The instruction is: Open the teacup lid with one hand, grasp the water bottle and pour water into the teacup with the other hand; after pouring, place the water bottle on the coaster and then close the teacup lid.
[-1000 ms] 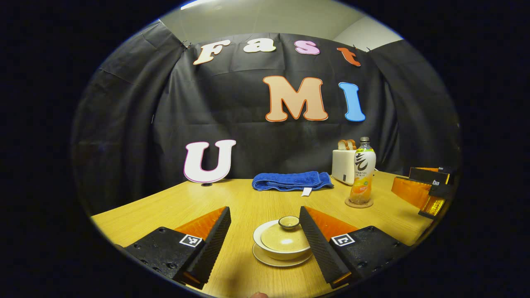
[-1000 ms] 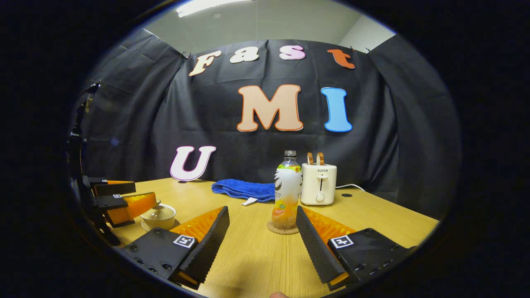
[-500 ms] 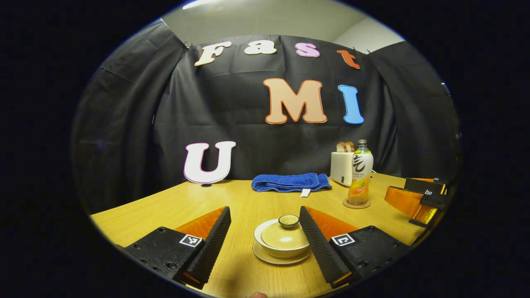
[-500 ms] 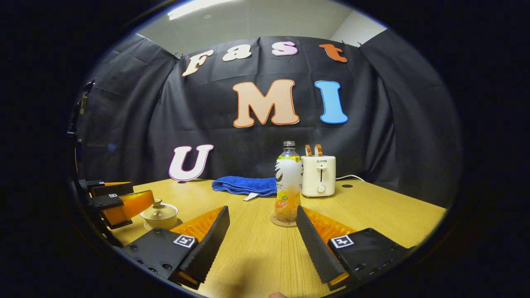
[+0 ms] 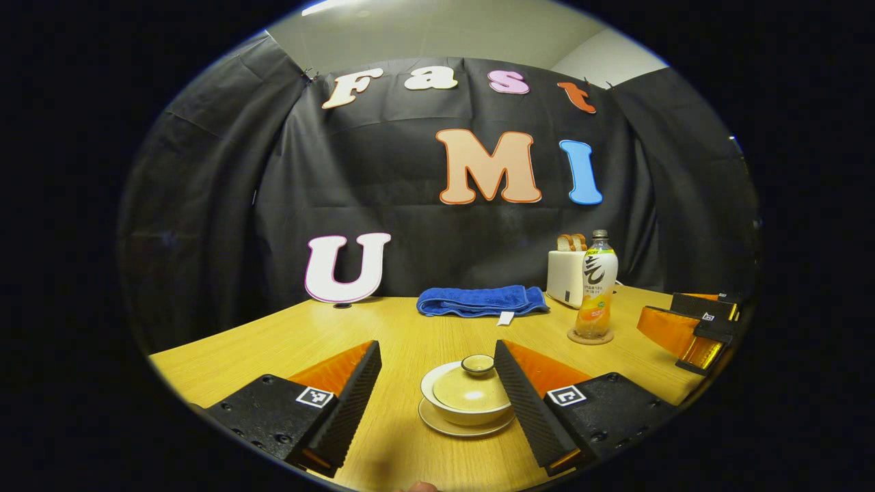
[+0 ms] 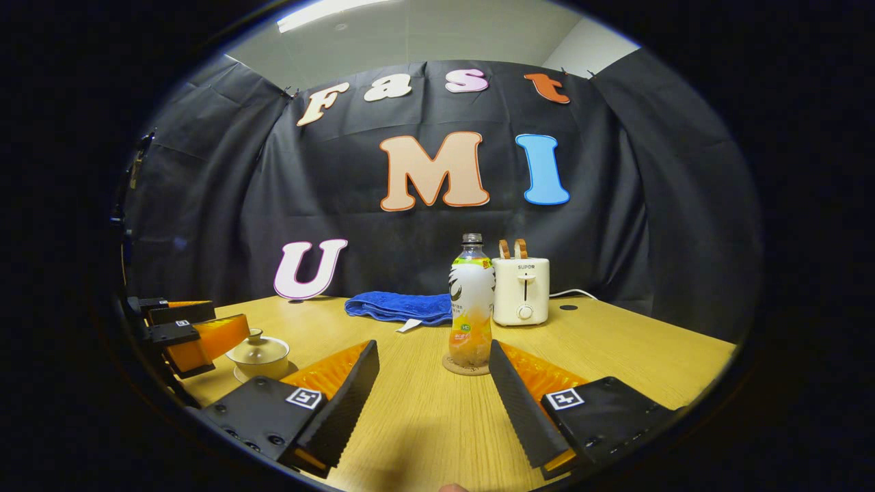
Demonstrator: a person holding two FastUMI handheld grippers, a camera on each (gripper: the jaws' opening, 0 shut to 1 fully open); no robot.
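My two claws, left (image 5: 437, 393) and right (image 6: 434, 393), have backed off a little and hang wide apart, the lidded cream teacup (image 5: 468, 396) near the desk's front edge, the orange water bottle (image 6: 471, 307) on its round coaster (image 6: 465, 365).

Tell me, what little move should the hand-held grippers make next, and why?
Hard to say. The lid sits on the teacup, the water bottle stands on the coaster, and the left hand-held gripper and right hand-held gripper are open. That fits before pouring or after closing. Probably safest: hold both steady, clear of the cup.
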